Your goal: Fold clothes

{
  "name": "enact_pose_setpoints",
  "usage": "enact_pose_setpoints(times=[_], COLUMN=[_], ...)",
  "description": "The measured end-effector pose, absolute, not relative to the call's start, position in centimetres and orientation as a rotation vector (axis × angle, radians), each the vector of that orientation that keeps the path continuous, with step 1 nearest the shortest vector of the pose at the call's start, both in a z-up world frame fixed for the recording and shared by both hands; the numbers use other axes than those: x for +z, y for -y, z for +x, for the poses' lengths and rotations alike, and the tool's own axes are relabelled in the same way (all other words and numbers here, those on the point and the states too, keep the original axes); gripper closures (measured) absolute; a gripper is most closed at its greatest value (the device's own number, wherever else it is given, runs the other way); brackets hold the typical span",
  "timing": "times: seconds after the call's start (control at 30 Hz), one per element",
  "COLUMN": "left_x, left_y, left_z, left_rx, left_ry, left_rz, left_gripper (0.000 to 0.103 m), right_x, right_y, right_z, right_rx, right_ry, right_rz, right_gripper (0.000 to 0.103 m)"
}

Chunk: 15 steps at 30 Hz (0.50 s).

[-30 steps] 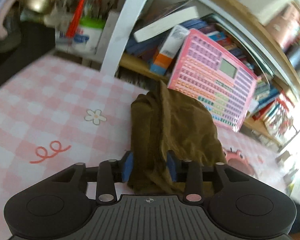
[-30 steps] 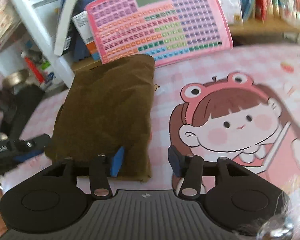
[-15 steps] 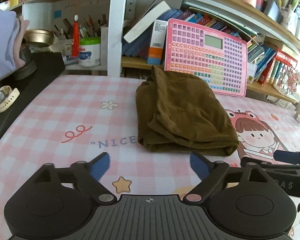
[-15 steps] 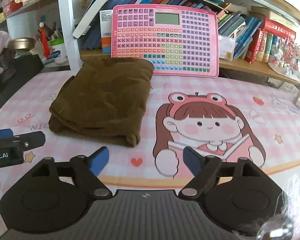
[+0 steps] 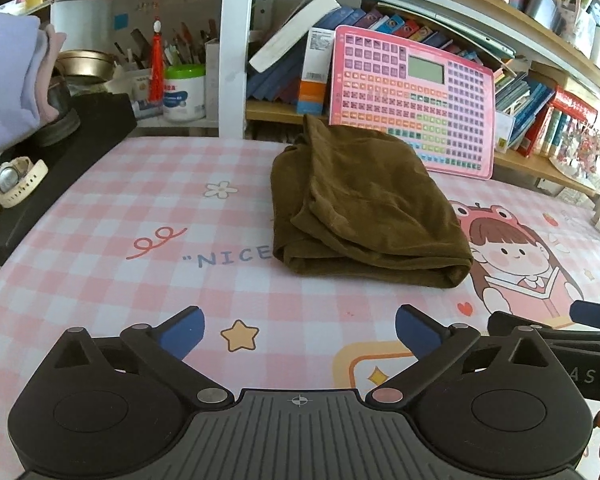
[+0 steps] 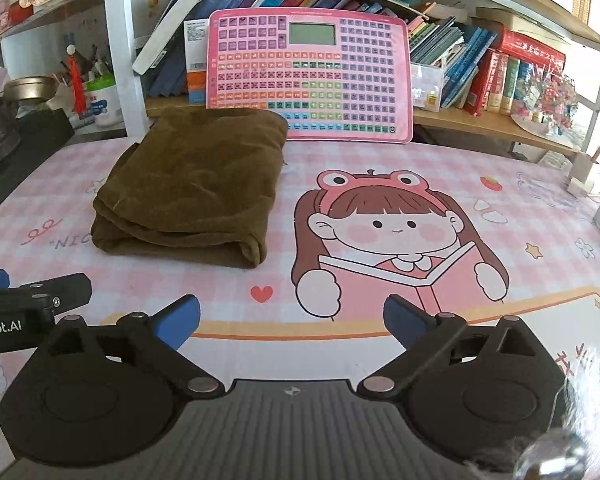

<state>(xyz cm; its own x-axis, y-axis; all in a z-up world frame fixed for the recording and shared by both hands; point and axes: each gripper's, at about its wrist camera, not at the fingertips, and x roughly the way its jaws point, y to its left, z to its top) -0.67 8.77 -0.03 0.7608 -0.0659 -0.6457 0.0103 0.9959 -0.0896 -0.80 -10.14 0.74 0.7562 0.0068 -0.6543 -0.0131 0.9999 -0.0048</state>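
Bookshelves [image 6: 480, 60] crammed with books fill the wall behind your counter [image 5: 100, 240], which wears a pink checked mat printed with a cartoon girl [image 6: 392, 240] reading. A second ago both tools were pressed in at the near edge of the brown garment [image 5: 360, 208]; now you have pulled them back, and bare mat lies between their tips and the cloth. Folded into a thick rectangle, the garment lies flat on the counter, its far end just in front of the pink keypad board [image 6: 312, 76] that leans on the shelf. Your left tool [image 5: 299, 330] is released, jaws spread wide with nothing between them. Your right tool [image 6: 291, 318] is equally splayed and empty. On the mat, beside the garment's left edge, you can read "NICE" [image 5: 232, 256]. On the left tool's body, seen from the right wrist, the lettering "obot.AI" [image 6: 0, 328] shows.
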Motion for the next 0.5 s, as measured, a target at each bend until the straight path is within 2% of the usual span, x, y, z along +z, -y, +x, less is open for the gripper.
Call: enact_pose_setpoints(times=[0.5], left_x=[-0.29], left_y=[-8.47], left_z=[-0.92], left_rx=[-0.022], left_ry=[-0.715], left_rz=[-0.031], left_gripper=[0.000], right_x=[0.52], right_y=[10.12], right_z=[-0.66], right_rx=[0.011], right_ry=[-0.730], right_rz=[0.003], right_gripper=[0.003])
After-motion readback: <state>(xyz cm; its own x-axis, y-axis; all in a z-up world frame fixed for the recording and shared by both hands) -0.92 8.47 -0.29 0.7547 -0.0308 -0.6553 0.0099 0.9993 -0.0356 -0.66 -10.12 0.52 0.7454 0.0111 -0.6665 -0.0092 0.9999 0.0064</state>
